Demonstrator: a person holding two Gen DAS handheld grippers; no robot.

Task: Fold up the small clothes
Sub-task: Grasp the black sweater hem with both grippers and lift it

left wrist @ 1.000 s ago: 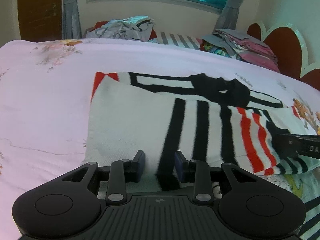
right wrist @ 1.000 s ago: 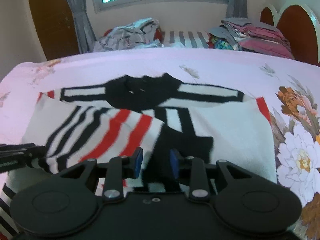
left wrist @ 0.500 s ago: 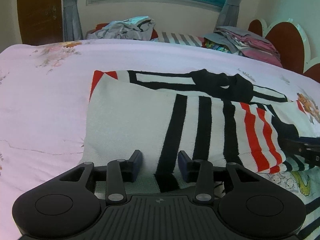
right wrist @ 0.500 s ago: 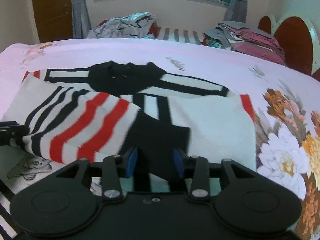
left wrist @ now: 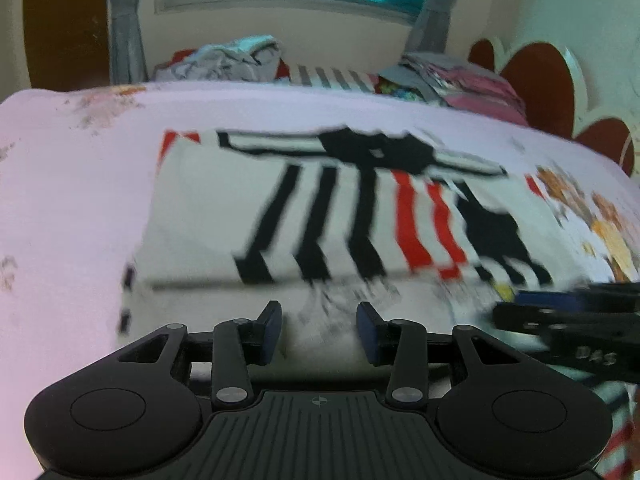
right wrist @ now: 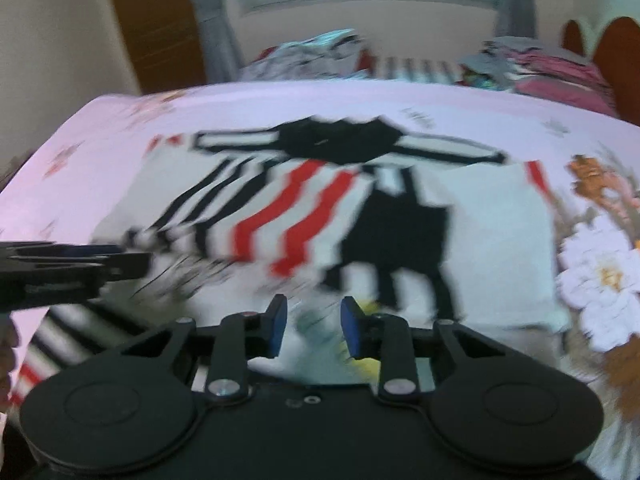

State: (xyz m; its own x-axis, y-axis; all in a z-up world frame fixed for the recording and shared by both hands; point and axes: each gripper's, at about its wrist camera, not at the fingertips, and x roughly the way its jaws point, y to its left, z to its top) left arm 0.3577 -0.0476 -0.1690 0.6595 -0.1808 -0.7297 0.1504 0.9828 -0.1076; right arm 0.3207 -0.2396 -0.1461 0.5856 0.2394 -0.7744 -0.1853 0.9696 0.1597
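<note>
So I'm mid-fold on the striped sweater (left wrist: pixel 360 216) — it's lying flat on the pink bedsheet (left wrist: pixel 72 200), collar at the far side, hem toward me. One sleeve is laid over the front, so the black and red stripes run down the middle of the body, and the black cuff end sits to the right of them. My read is that the sleeve-tucking part is done and the bottom-to-top fold is what's up.

Left gripper (left wrist: pixel 318 326) is spread wide with nothing between the blue pads, hovering just above the near hem on the left half. Right gripper (right wrist: pixel 311 326) is the same story — jaws apart, empty, over the near edge of the right half (there's another printed garment (right wrist: pixel 352 356) peeking out under the hem there, yellow bits showing, too blurry to say more).

Both views are smeared, so I can't swear how close the pads are to the fabric.

Next move as I see it: drop both grippers onto the hem, pinch only the sweater layer and not the thing beneath it, then lift evenly and carry the hem up toward the collar. If one side lags, the fold goes crooked.
</note>
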